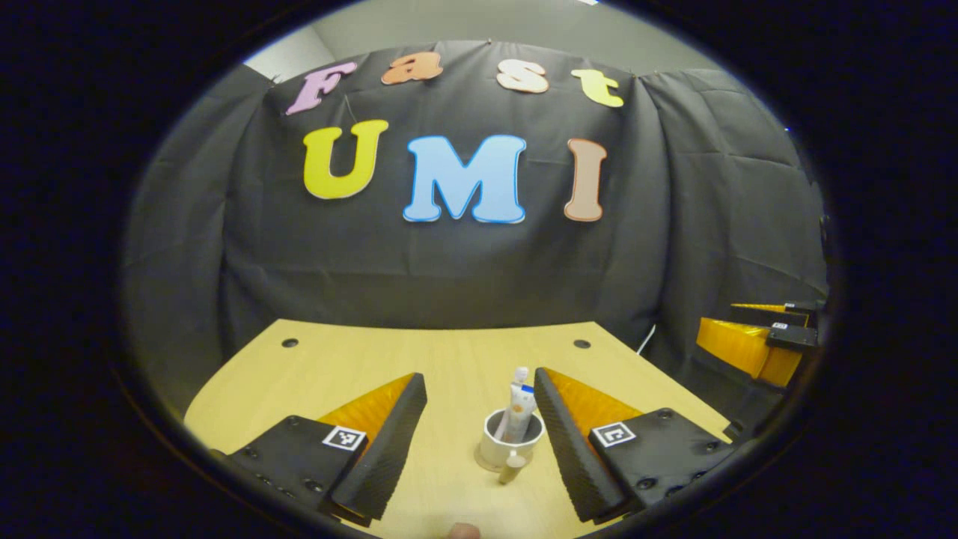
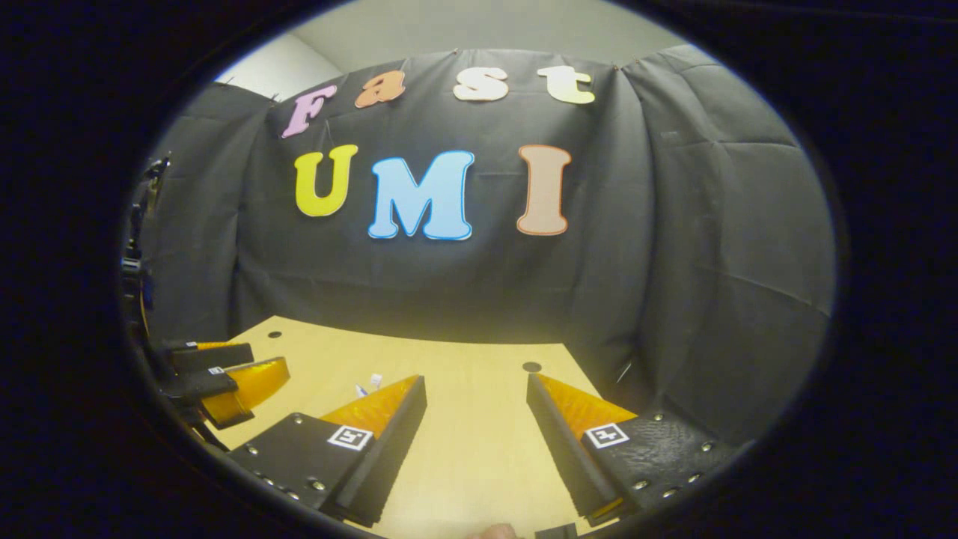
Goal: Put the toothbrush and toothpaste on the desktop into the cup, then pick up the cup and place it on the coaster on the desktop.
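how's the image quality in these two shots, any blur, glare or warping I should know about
Left gripper view: strong fisheye bending of the desk edge and the cloth wall; the cup with the toothpaste looks small and soft. Right gripper view: same warping, bright washed-out desk between the open right gripper, dim edges, no hard glare.

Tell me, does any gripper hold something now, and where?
Nothing is held. Left gripper is open around the cup without touching; right gripper is open over bare desk.
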Tool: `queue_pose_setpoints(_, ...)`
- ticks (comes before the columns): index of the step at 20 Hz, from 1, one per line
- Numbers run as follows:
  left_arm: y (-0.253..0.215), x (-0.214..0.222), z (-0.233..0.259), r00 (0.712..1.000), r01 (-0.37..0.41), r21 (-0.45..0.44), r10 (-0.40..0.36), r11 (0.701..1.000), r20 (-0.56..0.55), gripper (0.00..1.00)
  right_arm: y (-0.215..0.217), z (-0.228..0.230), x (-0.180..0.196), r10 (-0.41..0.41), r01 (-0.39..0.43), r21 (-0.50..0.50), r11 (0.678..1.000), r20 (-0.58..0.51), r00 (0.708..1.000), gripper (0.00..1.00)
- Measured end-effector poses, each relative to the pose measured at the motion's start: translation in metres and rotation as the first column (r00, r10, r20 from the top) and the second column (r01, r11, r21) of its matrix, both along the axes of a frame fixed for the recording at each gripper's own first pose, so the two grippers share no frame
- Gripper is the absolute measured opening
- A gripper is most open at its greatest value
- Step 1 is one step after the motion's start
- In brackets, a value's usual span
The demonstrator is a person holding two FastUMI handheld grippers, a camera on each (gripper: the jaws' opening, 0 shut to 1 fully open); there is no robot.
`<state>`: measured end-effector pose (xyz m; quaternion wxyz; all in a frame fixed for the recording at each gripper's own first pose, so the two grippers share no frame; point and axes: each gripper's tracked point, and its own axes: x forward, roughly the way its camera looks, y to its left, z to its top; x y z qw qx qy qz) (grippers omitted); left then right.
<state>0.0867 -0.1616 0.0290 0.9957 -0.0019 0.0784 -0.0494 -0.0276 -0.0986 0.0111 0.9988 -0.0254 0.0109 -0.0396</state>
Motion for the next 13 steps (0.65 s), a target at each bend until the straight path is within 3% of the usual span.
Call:
queue_pose_setpoints(8,-0.011,0.003,0.042,0.977,-0.107,-0.001,0.105,0.994,0.186,0.94,-0.028,0.022,-0.008,0.042,-0.039,-0.03,0.999,0.087,0.995,0.88)
queue_pose_setpoints(13,-0.051,-0.005,0.062,0.949,-0.187,-0.016,0.185,0.982,0.256,0.93,-0.066,0.031,-0.014,0.069,-0.066,-0.033,0.997,0.123,0.99,0.88)
